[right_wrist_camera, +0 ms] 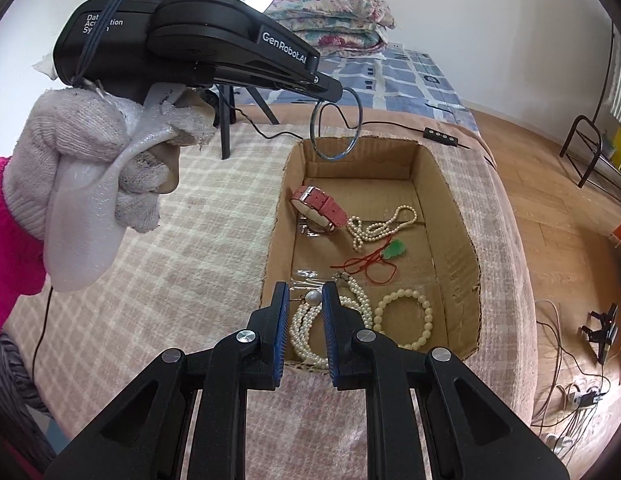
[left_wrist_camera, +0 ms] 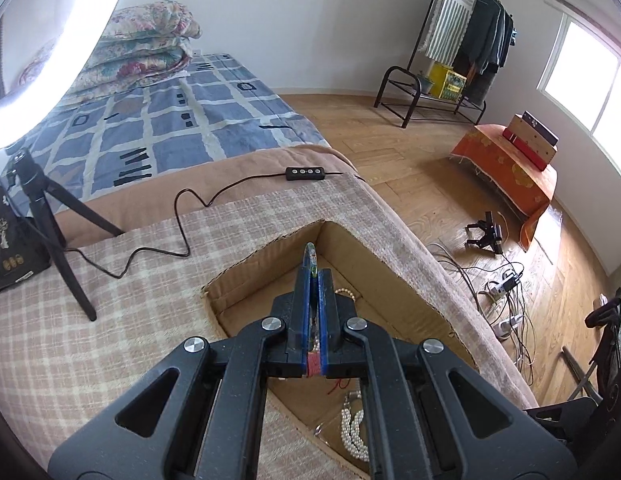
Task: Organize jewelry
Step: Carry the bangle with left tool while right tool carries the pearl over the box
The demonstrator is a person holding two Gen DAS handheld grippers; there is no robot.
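Behind everything we see a bedroom: a bed with a blue checked cover (left_wrist_camera: 178, 112) and folded floral quilts (left_wrist_camera: 150, 36), a clothes rack (left_wrist_camera: 466, 40) by the window, and wooden flooring. Our work surface is a table draped in a beige plaid cloth (right_wrist_camera: 182, 248), with an open cardboard box (right_wrist_camera: 458, 216) sunk into it.

We judge that we are in the middle of dropping pieces into that box. Our left hand-held gripper (right_wrist_camera: 337, 94) is clamped tight on a thin bangle (right_wrist_camera: 337, 124), a pale green ring seen edge-on between the pads in the left wrist view. It hangs over the far end of the box, above the back wall. Our gloved left hand (right_wrist_camera: 90, 168) carries the tool.

Our right hand-held gripper (right_wrist_camera: 305, 300) stands at a narrow gap, pinching a single pearl earring (right_wrist_camera: 313, 298) on a fine hook, over the near end of the box.

Next, we think, each piece must be lowered over a bare patch of cardboard and let go by opening the jaws, the bangle near the back and the earring somewhere it will not tangle in the strands.

Inside the box we count 5 things: a pink-strapped watch (right_wrist_camera: 318, 206), a small pearl necklace (right_wrist_camera: 384, 224), a green jade pendant on a red cord (right_wrist_camera: 394, 252), a multi-strand pearl bracelet (right_wrist_camera: 306, 332) and a cream bead bracelet (right_wrist_camera: 404, 318).
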